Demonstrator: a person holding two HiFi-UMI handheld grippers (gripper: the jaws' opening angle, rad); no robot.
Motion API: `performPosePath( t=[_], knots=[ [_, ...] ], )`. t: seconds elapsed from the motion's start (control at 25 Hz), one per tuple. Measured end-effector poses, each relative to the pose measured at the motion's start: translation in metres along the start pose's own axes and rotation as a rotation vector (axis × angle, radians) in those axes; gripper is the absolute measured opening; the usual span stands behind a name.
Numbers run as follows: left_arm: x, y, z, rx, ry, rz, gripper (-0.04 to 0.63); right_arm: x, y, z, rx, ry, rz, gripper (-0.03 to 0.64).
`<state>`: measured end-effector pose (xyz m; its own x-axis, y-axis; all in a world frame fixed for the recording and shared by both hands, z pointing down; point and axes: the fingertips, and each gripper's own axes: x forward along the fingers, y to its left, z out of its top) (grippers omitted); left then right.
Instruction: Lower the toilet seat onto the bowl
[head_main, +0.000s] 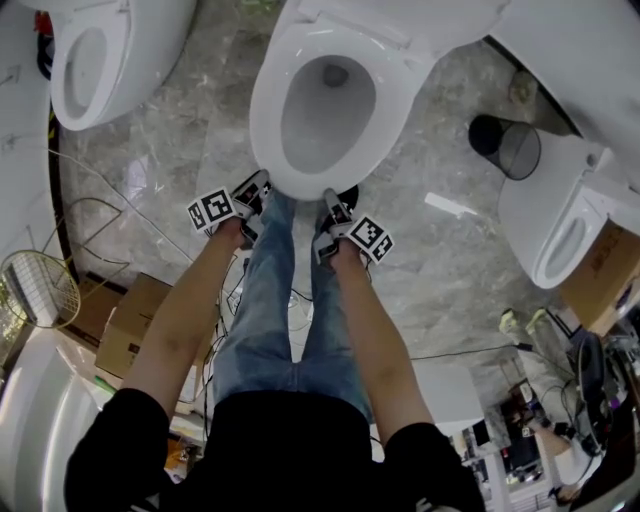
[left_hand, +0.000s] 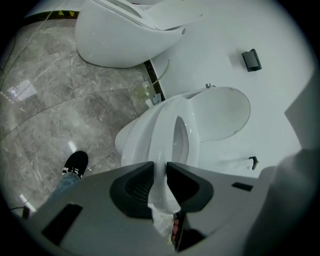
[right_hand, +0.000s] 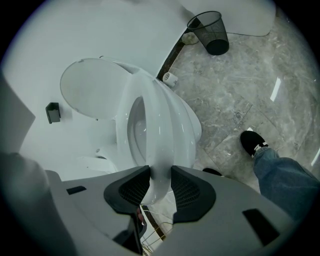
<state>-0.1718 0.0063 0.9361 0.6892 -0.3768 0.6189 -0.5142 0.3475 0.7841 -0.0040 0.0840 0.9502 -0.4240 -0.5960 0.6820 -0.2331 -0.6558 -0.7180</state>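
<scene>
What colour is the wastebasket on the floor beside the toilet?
Black, a mesh wastebasket; it shows best in the right gripper view.

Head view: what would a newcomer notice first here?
The white toilet seat at top centre, its front rim pinched by the left gripper and the right gripper side by side. A second toilet sits at the upper left and a third toilet at the right edge, with a black wire bin beside it.

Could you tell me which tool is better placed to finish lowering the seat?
Neither clearly: left tool and right tool both clamp the toilet seat at its front rim, so use both.
</scene>
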Motion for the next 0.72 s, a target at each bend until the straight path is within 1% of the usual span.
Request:
performPosePath(
  t=[0.36, 0.56, 0.64, 0.72],
  knots=[
    [0.013, 0.017, 0.000, 0.018, 0.028, 0.063, 0.081, 0.013, -0.015, 0.001, -0.018, 0.016, -0.048, 0.143],
    [0.019, 0.026, 0.002, 0.022, 0.042, 0.148, 0.086, 0.017, -0.021, 0.006, -0.040, 0.006, -0.118, 0.143],
    [0.017, 0.031, 0.004, 0.030, 0.037, 0.195, 0.100, 0.017, -0.022, 0.010, -0.044, -0.008, -0.141, 0.146],
    [0.014, 0.037, 0.008, 0.024, 0.024, 0.232, 0.109, 0.016, -0.020, 0.013, -0.066, -0.011, -0.156, 0.147]
  ],
)
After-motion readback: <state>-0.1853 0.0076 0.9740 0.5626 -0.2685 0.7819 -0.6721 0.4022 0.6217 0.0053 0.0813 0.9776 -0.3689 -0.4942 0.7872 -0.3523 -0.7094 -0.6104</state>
